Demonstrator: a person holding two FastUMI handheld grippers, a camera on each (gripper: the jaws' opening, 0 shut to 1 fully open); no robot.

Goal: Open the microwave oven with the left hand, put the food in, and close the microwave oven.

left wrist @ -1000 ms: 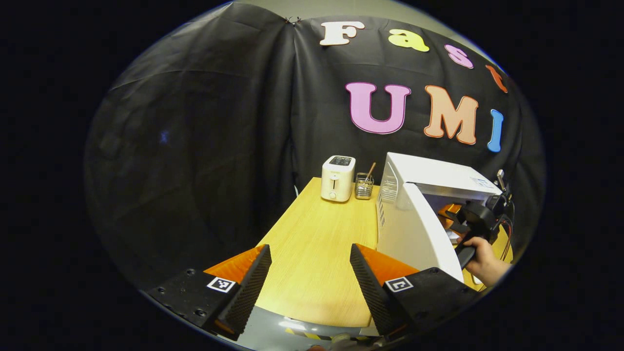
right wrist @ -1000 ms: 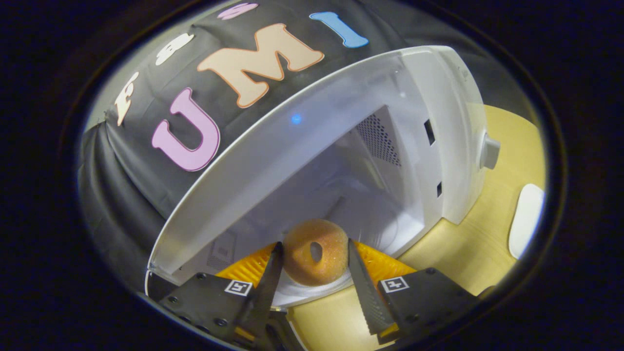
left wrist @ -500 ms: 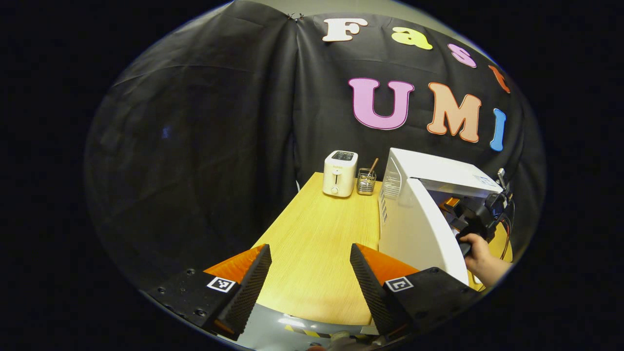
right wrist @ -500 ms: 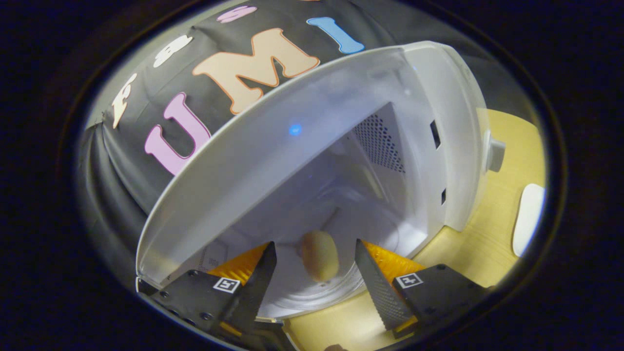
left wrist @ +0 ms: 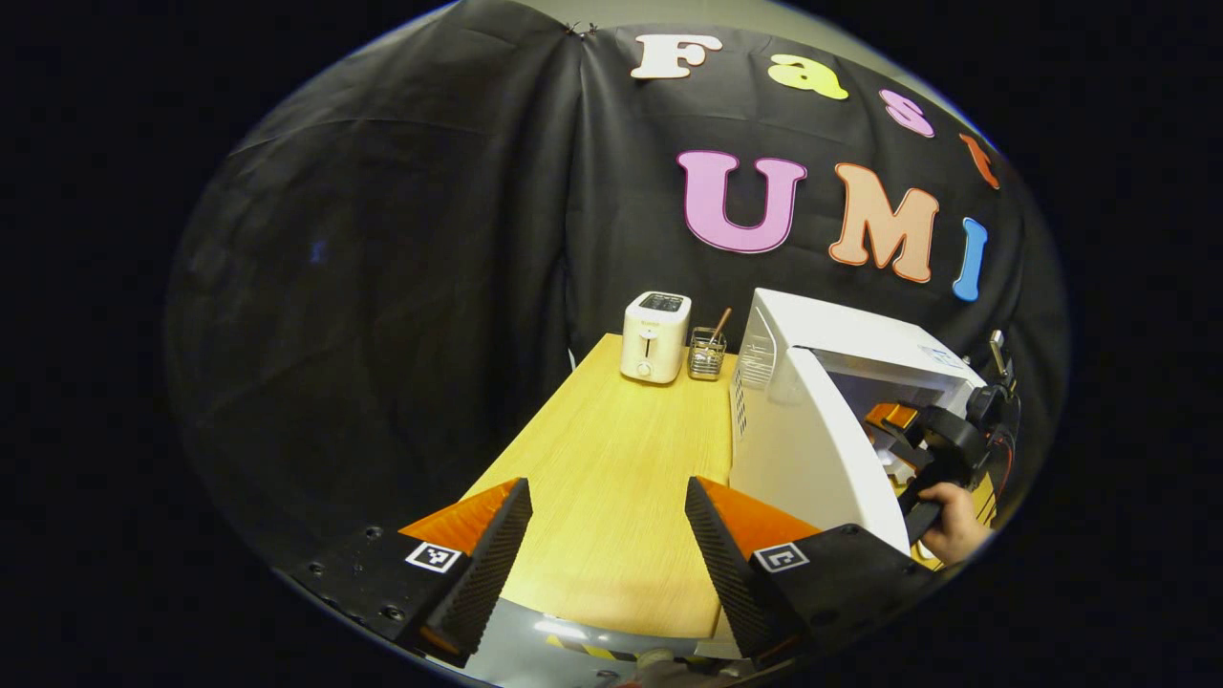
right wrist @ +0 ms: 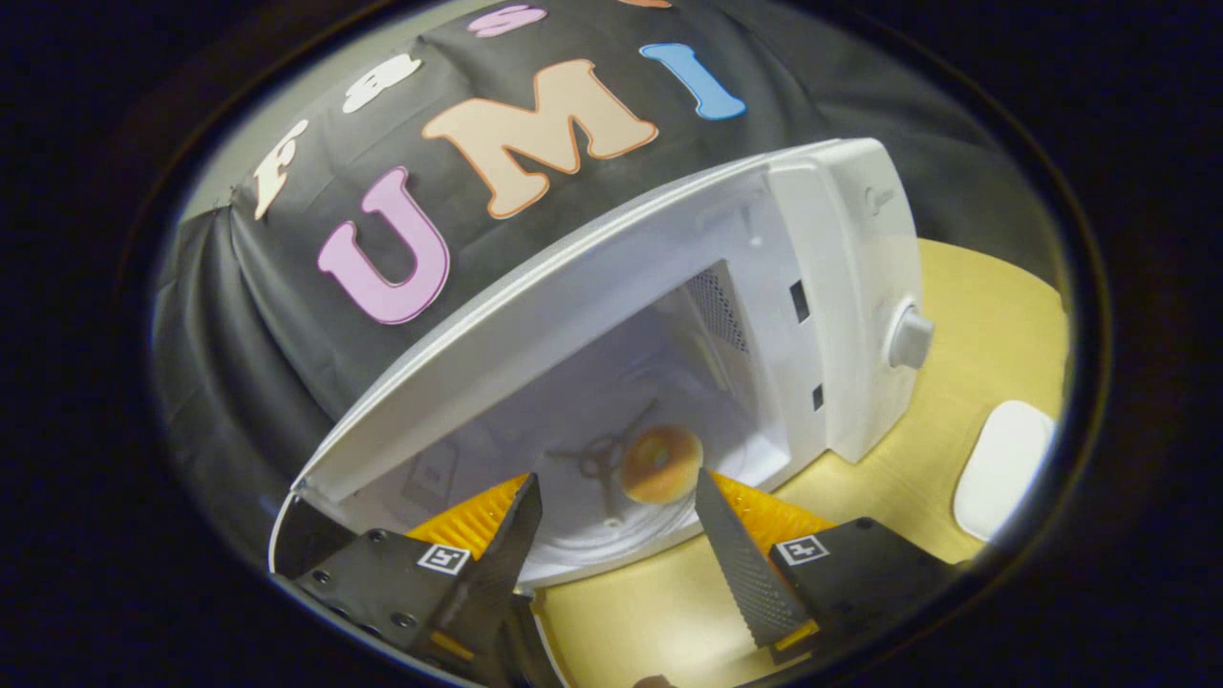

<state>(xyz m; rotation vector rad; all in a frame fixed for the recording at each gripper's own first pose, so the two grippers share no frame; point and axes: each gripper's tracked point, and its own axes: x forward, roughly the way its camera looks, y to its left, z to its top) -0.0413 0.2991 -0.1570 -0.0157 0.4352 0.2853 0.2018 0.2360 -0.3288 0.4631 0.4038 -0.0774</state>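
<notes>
Microwave (right wrist: 841, 287) stood on the wooden worktop (left wrist: 611, 497) w/ its door (left wrist: 812, 459) swung wide. The donut (right wrist: 661, 463) lay inside the microwave on the white turntable plate (right wrist: 592, 545), off to the plate's right side, touching nothing else. Right claw (right wrist: 611, 549) was released, empty, fingers spread just outside the microwave's opening, low at its front edge. In the left gripper view that same claw showed at the microwave's mouth, a hand (left wrist: 951, 521) on its grip. Left claw (left wrist: 607, 564) was also released and empty, hovering over bare worktop in front of the microwave's door. A toaster (left wrist: 654, 336) and a small wire basket (left wrist: 707, 354), holding prob. a utensil, sat behind the microwave's left side. A white oval thing (right wrist: 1003, 468), maybe a dish, lay right of the microwave.
</notes>
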